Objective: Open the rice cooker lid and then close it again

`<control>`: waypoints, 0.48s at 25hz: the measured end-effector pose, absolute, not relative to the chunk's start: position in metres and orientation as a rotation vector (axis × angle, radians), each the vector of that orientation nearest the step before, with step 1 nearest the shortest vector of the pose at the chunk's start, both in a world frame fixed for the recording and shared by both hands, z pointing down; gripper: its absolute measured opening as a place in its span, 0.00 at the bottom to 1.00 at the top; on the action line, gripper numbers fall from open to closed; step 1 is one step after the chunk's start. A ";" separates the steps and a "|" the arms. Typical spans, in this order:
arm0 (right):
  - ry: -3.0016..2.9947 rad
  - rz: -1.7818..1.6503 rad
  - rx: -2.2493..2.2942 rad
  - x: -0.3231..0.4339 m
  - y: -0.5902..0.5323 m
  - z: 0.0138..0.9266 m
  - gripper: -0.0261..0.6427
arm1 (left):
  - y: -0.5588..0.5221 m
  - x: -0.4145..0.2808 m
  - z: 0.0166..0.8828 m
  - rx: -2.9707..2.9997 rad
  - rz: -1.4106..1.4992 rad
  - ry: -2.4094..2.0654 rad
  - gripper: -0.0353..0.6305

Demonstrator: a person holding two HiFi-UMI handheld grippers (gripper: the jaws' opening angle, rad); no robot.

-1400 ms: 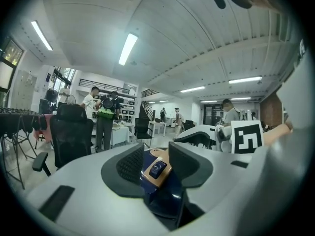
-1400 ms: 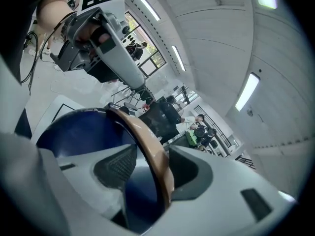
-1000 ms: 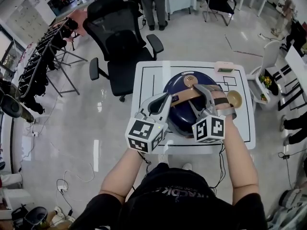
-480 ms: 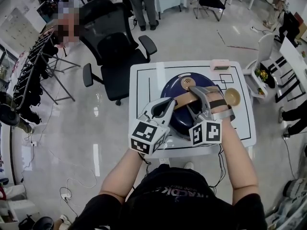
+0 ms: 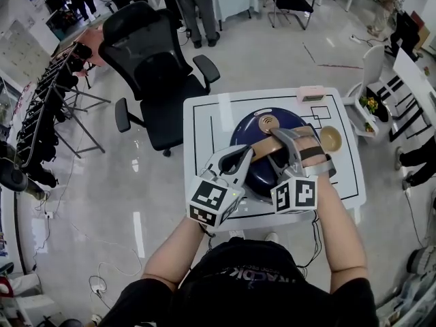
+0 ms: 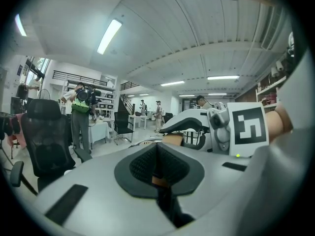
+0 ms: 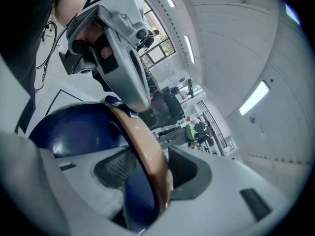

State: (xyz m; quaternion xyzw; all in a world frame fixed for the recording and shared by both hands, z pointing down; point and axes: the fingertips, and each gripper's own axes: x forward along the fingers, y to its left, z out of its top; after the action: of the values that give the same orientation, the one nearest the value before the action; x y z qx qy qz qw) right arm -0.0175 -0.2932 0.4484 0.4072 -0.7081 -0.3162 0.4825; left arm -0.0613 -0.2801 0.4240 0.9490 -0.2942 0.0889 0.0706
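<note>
Cooker point(image 5: 246, 133), navy, at middle of white bench point(image 5: 204, 114), lid down, tan disc on top. Tan handle point(image 5: 262, 148) arched across lid from left to right. Right tool point(image 5: 289, 144) clamped on handle toward its right end, one pad on each side, band filling gap between them. Left tool point(image 5: 249, 154) closed tight, tip at handle's left part, touching or just beside: cannot tell. Thin tan sliver showing at seam of its pads point(image 6: 142, 163). Both tools side by side above cooker's near half, marker cubes toward body. Tan round piece point(image 5: 331, 138) on bench right of cooker, pink box point(image 5: 310, 94) at far edge. Black chair point(image 5: 153, 73) on floor past bench's far left corner.
</note>
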 end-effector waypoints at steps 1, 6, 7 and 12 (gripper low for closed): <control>-1.725 -0.768 0.997 -0.018 -0.293 0.449 0.34 | -0.280 -0.061 0.424 2.855 0.265 -0.878 0.06; -1.724 -0.764 1.021 -0.017 -0.294 0.449 0.34 | -0.281 -0.061 0.424 2.870 0.255 -0.840 0.06; -1.723 -0.762 1.025 -0.017 -0.295 0.448 0.34 | -0.281 -0.061 0.424 2.869 0.251 -0.837 0.06; -1.721 -0.740 1.028 -0.016 -0.293 0.448 0.34 | -0.279 -0.061 0.424 2.868 0.262 -0.829 0.06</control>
State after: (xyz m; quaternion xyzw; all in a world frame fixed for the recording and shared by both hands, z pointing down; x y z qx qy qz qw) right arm -0.0163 -0.2929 0.4477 0.4217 -0.7058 -0.3036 0.4815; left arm -0.0606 -0.2792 0.4241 0.9545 -0.2759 0.0873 0.0723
